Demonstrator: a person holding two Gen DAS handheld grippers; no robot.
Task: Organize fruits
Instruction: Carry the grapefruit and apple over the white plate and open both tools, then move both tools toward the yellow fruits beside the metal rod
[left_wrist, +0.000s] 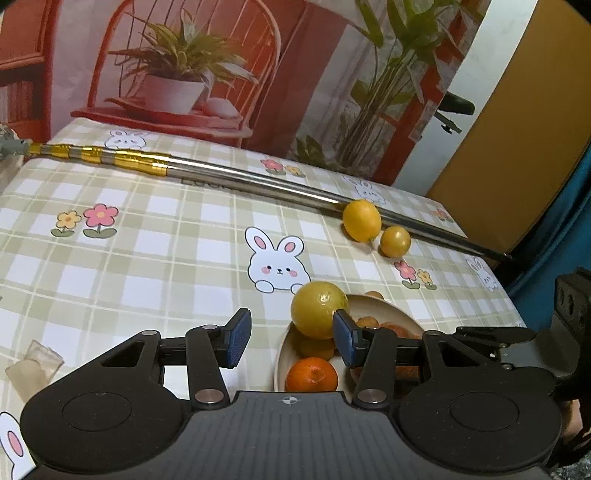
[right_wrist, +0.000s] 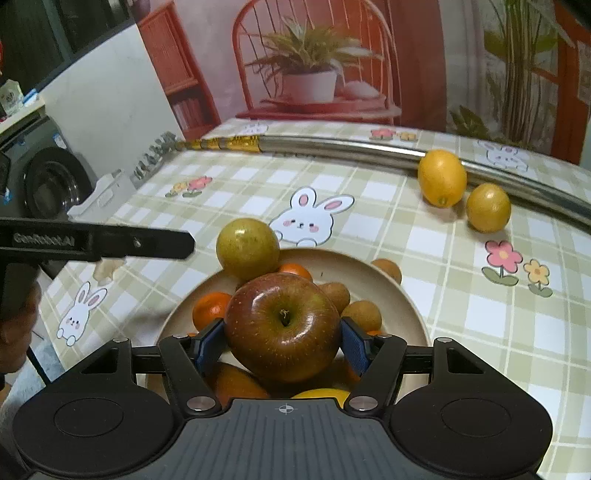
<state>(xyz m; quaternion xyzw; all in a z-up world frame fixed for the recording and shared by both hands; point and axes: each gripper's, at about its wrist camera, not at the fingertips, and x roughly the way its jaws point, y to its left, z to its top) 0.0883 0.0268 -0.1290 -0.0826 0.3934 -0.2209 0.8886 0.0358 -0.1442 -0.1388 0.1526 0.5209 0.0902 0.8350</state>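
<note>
Checked cloth with rabbits and flowers covers the surface (left_wrist: 147, 258), and behind it hangs a printed backdrop (left_wrist: 221, 55) of a red chair and potted plants. Along the far edge I see a long metal pole (left_wrist: 258, 181) with gold bands at one end.

From my right wrist camera, the right tool (right_wrist: 282, 341) is pinching a large red apple (right_wrist: 282, 325); its blue pads (right_wrist: 354, 347) press on either side of the fruit, which sits above the beige plate (right_wrist: 402, 295). On that plate I can see a yellow-green round fruit (right_wrist: 247, 249) at the far left rim, some small oranges (right_wrist: 208, 308) and several small brown fruits (right_wrist: 364, 314). One more brown fruit (right_wrist: 388, 267) lies just past the plate's far rim; I cannot tell whether it touches.

From my left wrist camera, the left tool (left_wrist: 291, 339) is spread wide with nothing between its pads (left_wrist: 238, 339). It hovers over the near left part of the plate (left_wrist: 282, 350), and its right pad sits just beside the yellow-green fruit; contact is unclear. An orange (left_wrist: 312, 374) lies below it on the plate.

Two yellow citrus fruits rest on the cloth near the pole, well apart from the plate: a larger one (left_wrist: 362, 220) against the pole and a smaller one (left_wrist: 395, 241) just beside it.

A crumpled clear wrapper (left_wrist: 33, 365) lies at the left edge.
</note>
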